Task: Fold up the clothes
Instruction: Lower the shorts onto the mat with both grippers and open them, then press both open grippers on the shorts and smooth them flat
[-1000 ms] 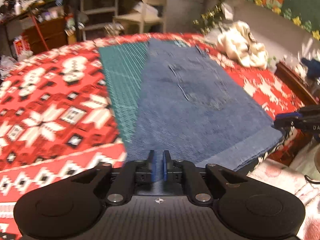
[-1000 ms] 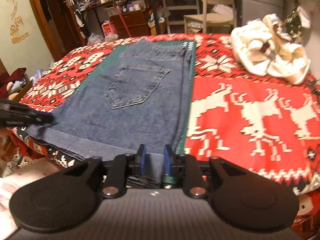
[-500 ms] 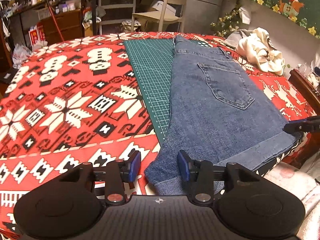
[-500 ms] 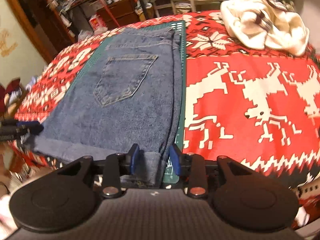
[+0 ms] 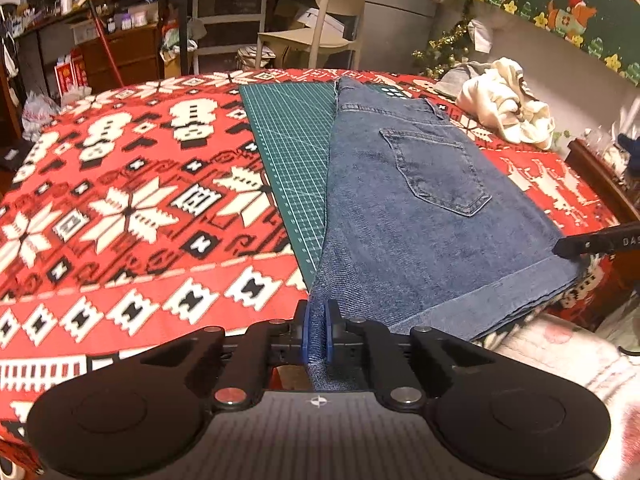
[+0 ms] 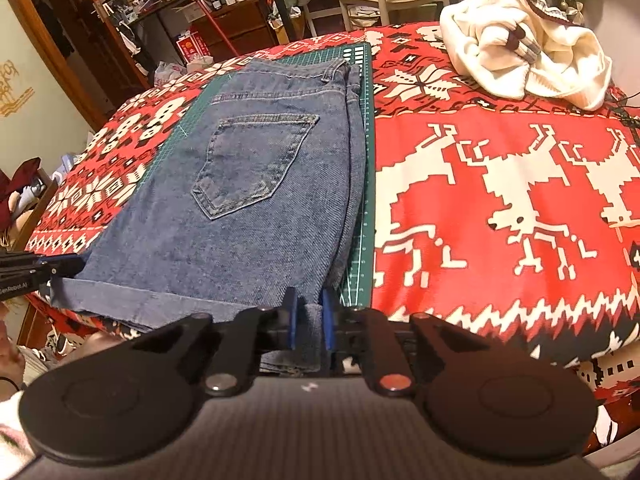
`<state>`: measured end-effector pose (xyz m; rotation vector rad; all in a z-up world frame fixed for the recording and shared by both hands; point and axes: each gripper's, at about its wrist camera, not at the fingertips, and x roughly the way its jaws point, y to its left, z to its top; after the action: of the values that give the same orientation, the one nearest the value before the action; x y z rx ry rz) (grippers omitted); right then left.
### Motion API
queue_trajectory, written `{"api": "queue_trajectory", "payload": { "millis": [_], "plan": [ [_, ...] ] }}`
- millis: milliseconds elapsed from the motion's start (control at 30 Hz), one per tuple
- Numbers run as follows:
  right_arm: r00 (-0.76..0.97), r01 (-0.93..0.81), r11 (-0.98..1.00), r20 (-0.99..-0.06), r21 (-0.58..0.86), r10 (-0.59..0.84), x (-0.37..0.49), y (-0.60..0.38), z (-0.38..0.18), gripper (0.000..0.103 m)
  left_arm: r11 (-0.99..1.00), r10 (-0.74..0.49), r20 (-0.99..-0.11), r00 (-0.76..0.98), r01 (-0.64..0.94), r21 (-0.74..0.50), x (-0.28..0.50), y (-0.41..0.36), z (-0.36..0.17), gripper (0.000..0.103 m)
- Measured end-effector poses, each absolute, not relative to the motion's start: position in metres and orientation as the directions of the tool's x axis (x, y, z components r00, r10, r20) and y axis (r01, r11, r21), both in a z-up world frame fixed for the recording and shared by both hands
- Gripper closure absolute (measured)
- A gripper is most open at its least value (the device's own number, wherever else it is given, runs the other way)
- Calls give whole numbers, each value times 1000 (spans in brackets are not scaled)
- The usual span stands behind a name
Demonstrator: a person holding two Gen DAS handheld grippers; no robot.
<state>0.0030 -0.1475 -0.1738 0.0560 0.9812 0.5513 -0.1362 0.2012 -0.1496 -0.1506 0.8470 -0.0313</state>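
Blue denim shorts [image 5: 420, 208] lie folded, back pocket up, on a green cutting mat [image 5: 292, 148], their cuffed hem at the table's near edge. My left gripper [image 5: 318, 320] is shut on the hem's left corner, with denim pinched between its blue pads. In the right wrist view the shorts [image 6: 248, 208] reach to my right gripper [image 6: 309, 320], which is shut on the hem's right corner, where the folded layers are thick. One of the right gripper's fingers [image 5: 580, 244] shows at the far hem corner in the left wrist view.
A red and white patterned cloth [image 5: 120, 200] covers the table. A crumpled white garment [image 6: 528, 56] lies at the back right. Behind the table stand a chair [image 5: 320, 32] and cluttered shelves. The mat [image 6: 360, 248] shows as a strip right of the shorts.
Half a second ago both grippers stood open around the hem corners. Both have closed on the denim again, and the left one has shifted slightly right onto its corner.
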Motion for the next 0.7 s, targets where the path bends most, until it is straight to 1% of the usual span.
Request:
{"api": "queue_trajectory", "payload": {
  "millis": [267, 333, 367, 400, 433, 467, 500, 533, 567, 600, 667, 700],
  "plan": [
    [415, -439, 838, -755, 324, 508, -4, -165, -171, 89, 980, -143, -746, 651, -15, -200, -146, 199, -146, 95],
    [444, -457, 841, -745, 290, 498, -9, -166, -164, 82, 973, -162, -741, 652, -20, -230, -147, 203, -142, 90],
    [466, -467, 844, -738, 265, 489, -13, -166, -160, 76, 969, -167, -735, 657, -28, -245, -147, 205, -140, 87],
    [492, -477, 847, -728, 234, 478, -17, -166, -156, 63, 966, -170, -725, 667, -33, -256, -147, 207, -136, 84],
    [530, -495, 850, -711, 181, 461, -23, -163, -149, 54, 963, -172, -714, 678, -37, -267, -146, 209, -130, 80],
    [558, -519, 844, -695, 135, 454, -29, -158, -143, 50, 962, -177, -699, 693, -28, -271, -146, 208, -123, 68],
    [582, -540, 836, -678, 92, 450, -35, -153, -137, 40, 964, -179, -682, 709, -14, -267, -145, 206, -116, 56],
    [593, -560, 826, -663, 68, 457, -39, -148, -132, 31, 966, -178, -664, 726, 3, -257, -144, 202, -108, 53],
    [604, -575, 816, -647, 49, 465, -43, -142, -127, 27, 969, -181, -647, 741, 22, -246, -141, 196, -100, 47],
    [616, -584, 811, -630, 36, 472, -45, -136, -123, 22, 971, -185, -631, 754, 41, -235, -138, 190, -94, 40],
    [639, -600, 800, -597, 10, 486, -50, -122, -117, 16, 974, -184, -618, 764, 57, -220, -126, 178, -89, 34],
    [647, -601, 799, -585, 2, 489, -50, -116, -116, 12, 975, -184, -613, 768, 63, -214, -120, 172, -88, 33]
  ]
}}
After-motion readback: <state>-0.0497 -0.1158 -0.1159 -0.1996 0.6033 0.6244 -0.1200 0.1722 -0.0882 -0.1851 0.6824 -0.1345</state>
